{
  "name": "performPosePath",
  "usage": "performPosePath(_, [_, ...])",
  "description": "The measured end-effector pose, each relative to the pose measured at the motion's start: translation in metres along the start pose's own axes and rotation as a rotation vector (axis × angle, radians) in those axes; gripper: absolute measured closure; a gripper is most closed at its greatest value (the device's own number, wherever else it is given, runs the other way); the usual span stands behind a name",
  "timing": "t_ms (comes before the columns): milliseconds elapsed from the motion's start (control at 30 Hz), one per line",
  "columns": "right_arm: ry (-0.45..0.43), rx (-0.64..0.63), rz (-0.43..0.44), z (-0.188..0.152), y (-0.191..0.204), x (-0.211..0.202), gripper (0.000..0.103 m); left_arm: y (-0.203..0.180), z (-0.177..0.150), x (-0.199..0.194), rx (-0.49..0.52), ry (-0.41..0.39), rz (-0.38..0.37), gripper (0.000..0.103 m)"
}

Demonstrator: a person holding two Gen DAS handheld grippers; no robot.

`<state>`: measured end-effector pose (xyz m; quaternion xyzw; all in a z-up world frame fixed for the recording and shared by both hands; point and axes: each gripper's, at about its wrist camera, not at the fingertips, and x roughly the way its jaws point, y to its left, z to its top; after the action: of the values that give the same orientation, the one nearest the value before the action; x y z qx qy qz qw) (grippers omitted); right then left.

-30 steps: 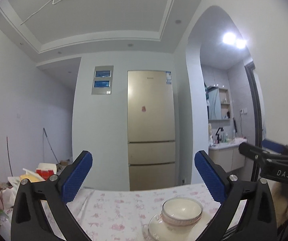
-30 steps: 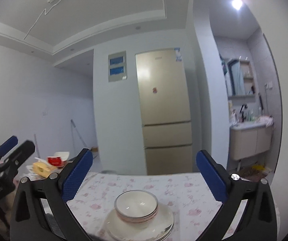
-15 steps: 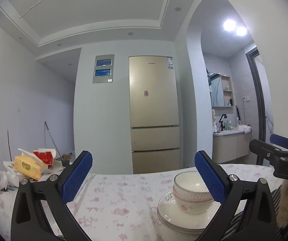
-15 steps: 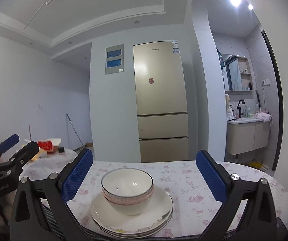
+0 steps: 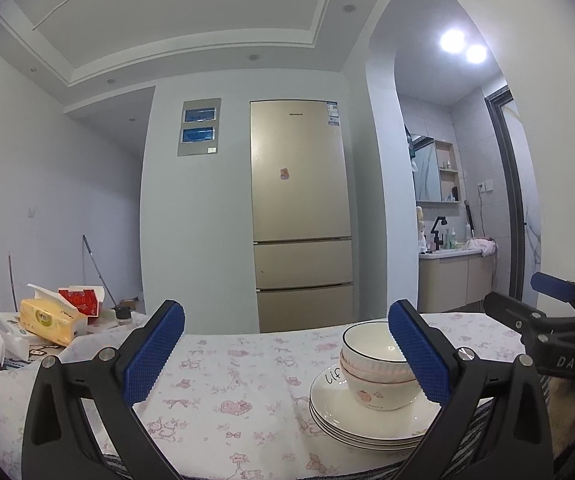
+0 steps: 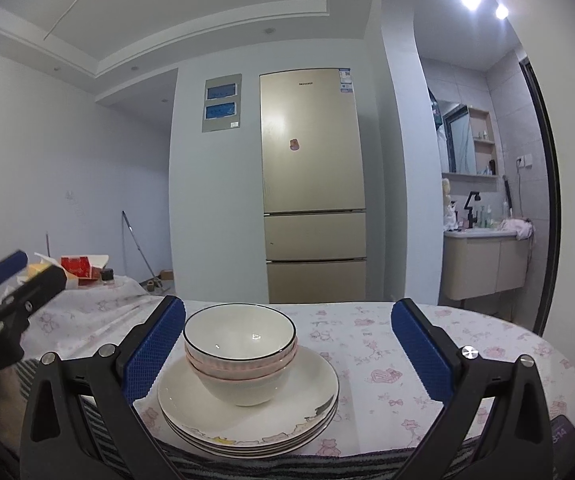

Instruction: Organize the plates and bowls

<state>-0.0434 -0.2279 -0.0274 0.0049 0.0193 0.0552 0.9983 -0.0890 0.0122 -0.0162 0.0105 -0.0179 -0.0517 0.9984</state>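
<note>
Three or so nested white ceramic bowls [image 6: 240,354], the top one black-rimmed and one below it ribbed pink, sit on a stack of white glazed plates [image 6: 247,408] near the front edge of the round worktop [image 6: 387,344], which is draped in a white cloth printed with pink figures. The right claw [image 6: 289,354] hangs released with its blue pads spread wide; its left pad is just beside the bowls' rim, while the right pad stands well apart from them. The left claw [image 5: 285,356] is likewise released and empty, with the crockery off to its right and its right pad overlapping the bowls in view. The main hazard, as I judge it, is that the whole pile is loose: a pad nudging the bowl rim sideways could slide the bowls across the smooth plate or tip them. Glazed ceramic is slippery, so a pinch on one thin rim may slip or lift only the top bowl and rattle the rest. The stack also lies close to the worktop's near edge, and the loose cloth could drag if a claw snags it.
</note>
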Motion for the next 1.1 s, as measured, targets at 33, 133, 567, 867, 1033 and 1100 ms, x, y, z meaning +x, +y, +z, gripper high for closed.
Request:
performPosePath(33, [-0.005,-0.006,0.002,0.0,0.001,-0.001,0.0,0.001,-0.001,0.001,-0.006,0.002,0.003,0.0])
performPosePath(133, [-0.005,-0.01,0.002,-0.001,0.001,-0.002,0.0,0.006,0.0,0.005,-0.028,0.019,0.021,0.0])
performPosePath(567, [0.033,0.023,0.012,-0.004,-0.004,0.003,0.0,0.01,-0.003,0.005,-0.048,0.019,-0.004,0.0])
performPosePath(867, [0.022,0.02,0.002,-0.004,-0.003,0.001,0.0,0.007,-0.003,0.002,-0.035,0.007,-0.011,0.0])
performPosePath(1033, [0.016,0.008,-0.007,-0.006,0.0,-0.001,0.0,0.004,-0.004,0.004,-0.02,0.017,-0.012,0.0])
performPosePath(1100, [0.015,0.009,-0.007,-0.006,0.0,-0.002,0.0,0.004,-0.003,0.005,-0.022,0.02,-0.014,0.0])
